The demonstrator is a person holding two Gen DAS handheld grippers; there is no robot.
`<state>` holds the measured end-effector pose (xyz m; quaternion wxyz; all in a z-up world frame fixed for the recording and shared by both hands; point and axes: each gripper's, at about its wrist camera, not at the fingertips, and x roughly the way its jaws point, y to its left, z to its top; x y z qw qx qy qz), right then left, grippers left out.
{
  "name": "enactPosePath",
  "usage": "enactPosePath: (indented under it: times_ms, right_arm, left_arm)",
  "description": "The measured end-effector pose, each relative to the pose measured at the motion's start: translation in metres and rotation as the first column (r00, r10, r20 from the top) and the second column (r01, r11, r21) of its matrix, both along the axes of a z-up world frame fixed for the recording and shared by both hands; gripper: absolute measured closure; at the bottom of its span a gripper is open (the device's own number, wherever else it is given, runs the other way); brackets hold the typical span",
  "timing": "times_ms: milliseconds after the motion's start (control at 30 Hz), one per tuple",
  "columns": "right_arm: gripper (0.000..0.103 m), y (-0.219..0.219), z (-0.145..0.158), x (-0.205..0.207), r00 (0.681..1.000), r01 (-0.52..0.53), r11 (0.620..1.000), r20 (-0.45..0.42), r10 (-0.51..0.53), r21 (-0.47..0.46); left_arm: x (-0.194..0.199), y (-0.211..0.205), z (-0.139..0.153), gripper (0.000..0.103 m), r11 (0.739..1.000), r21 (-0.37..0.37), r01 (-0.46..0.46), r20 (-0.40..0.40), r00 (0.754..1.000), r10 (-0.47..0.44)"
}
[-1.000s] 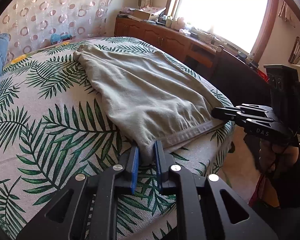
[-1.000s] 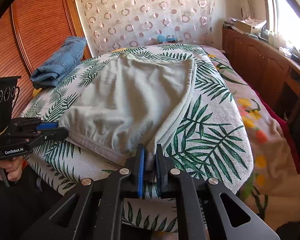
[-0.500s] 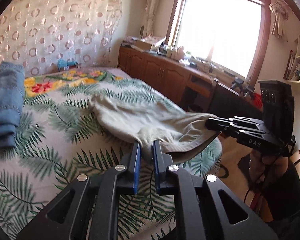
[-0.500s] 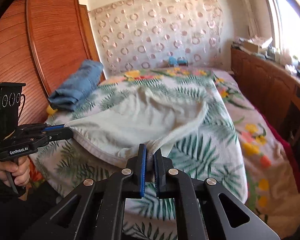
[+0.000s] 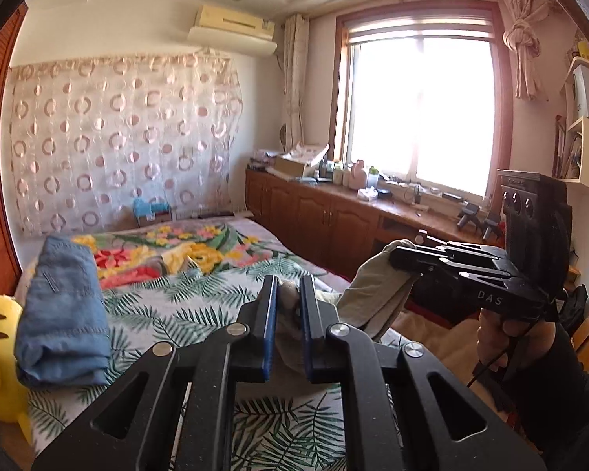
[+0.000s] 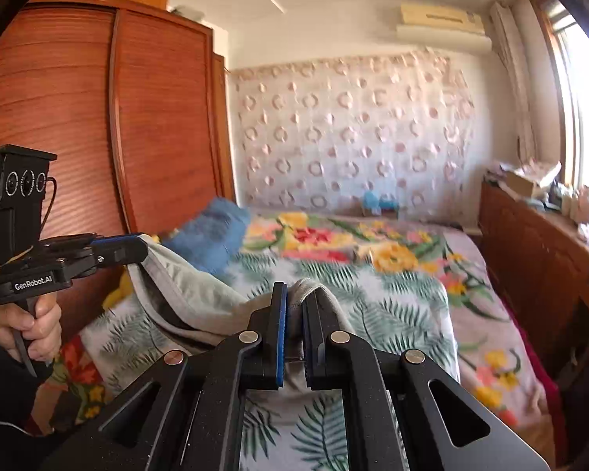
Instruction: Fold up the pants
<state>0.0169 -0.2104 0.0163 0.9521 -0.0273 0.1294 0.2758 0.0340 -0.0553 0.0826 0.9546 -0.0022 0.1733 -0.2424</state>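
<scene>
Palm-print bed [image 5: 200,310] below, grey pants [image 6: 184,298] lifted, long edge strung nine-to-three, left claw [image 5: 288,294] and right claw [image 6: 294,298] each clamped on a corner.

Two grippers [image 5: 288,294] [image 6: 294,306]; one grey pants [image 6: 184,294]; one folded jeans [image 5: 61,314]

We look through two fisheye cameras, each riding on a hand-held gripper and facing forward along its fingers, close above a bed [image 5: 184,306] with a leaf-print cover. The left wrist view faces the patterned curtain [image 5: 117,145] at centre left and the window [image 5: 420,106] at upper right. The right wrist view faces the same curtain [image 6: 353,133] at centre, a wooden wardrobe [image 6: 98,117] at left. Both share the bed, the curtain, folded blue jeans [image 5: 63,314] and the wall air conditioner [image 5: 231,27]; each catches the other gripper at its frame edge.
</scene>
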Motion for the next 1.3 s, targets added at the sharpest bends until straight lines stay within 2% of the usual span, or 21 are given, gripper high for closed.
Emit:
enactPosePath:
  times_ms: [167, 333, 500, 633, 800, 933, 1033, 1133, 1233, 1300]
  right_arm:
    - [0.097, 0.004, 0.013, -0.015, 0.998, -0.017, 1.000, 0.052, 0.018, -0.017]
    - [0.096, 0.005, 0.001, -0.009, 0.997, -0.031, 0.999, 0.070, 0.033, -0.030]
    - [0.097, 0.010, -0.015, 0.015, 0.999, -0.022, 0.998, 0.033, 0.024, -0.063]
    - [0.097, 0.016, -0.013, 0.035, 0.999, -0.031, 0.996, -0.019, 0.030, -0.087]
    - [0.097, 0.029, -0.020, 0.062, 0.996, -0.048, 0.992, -0.074, 0.039, -0.119]
    - [0.097, 0.042, -0.010, 0.086, 0.996, -0.048, 0.985, -0.086, 0.034, -0.164]
    - [0.097, 0.049, 0.002, 0.113, 0.995, -0.047, 0.984, -0.100, 0.030, -0.172]
    - [0.097, 0.061, 0.013, 0.139, 0.996, -0.033, 0.981, -0.088, 0.016, -0.193]
    - [0.097, 0.076, 0.028, 0.169, 0.998, -0.021, 0.976, -0.068, 0.006, -0.217]
    - [0.097, 0.083, 0.050, 0.182, 1.000, 0.008, 0.974, -0.023, -0.014, -0.227]
  left_arm:
    - [-0.012, 0.008, 0.020, 0.091, 1.000, 0.007, -0.022, 0.059, 0.998, 0.021]
    - [-0.006, 0.020, 0.016, 0.091, 0.999, 0.008, -0.046, 0.064, 0.997, 0.046]
    - [0.021, 0.032, -0.012, 0.091, 0.996, 0.004, -0.086, -0.002, 0.996, 0.086]
    - [0.034, 0.036, -0.029, 0.091, 0.995, -0.008, -0.097, -0.047, 0.994, 0.096]
    - [0.060, 0.034, -0.054, 0.091, 0.994, 0.013, -0.104, -0.105, 0.989, 0.105]
    - [0.094, 0.032, -0.066, 0.092, 0.993, 0.041, -0.109, -0.143, 0.983, 0.114]
    - [0.115, 0.034, -0.062, 0.092, 0.991, 0.058, -0.120, -0.146, 0.981, 0.128]
    - [0.138, 0.037, -0.045, 0.092, 0.989, 0.071, -0.130, -0.127, 0.982, 0.138]
    - [0.158, 0.041, -0.014, 0.092, 0.987, 0.082, -0.140, -0.090, 0.985, 0.147]
    - [0.164, 0.042, 0.008, 0.092, 0.987, 0.077, -0.144, -0.051, 0.988, 0.148]
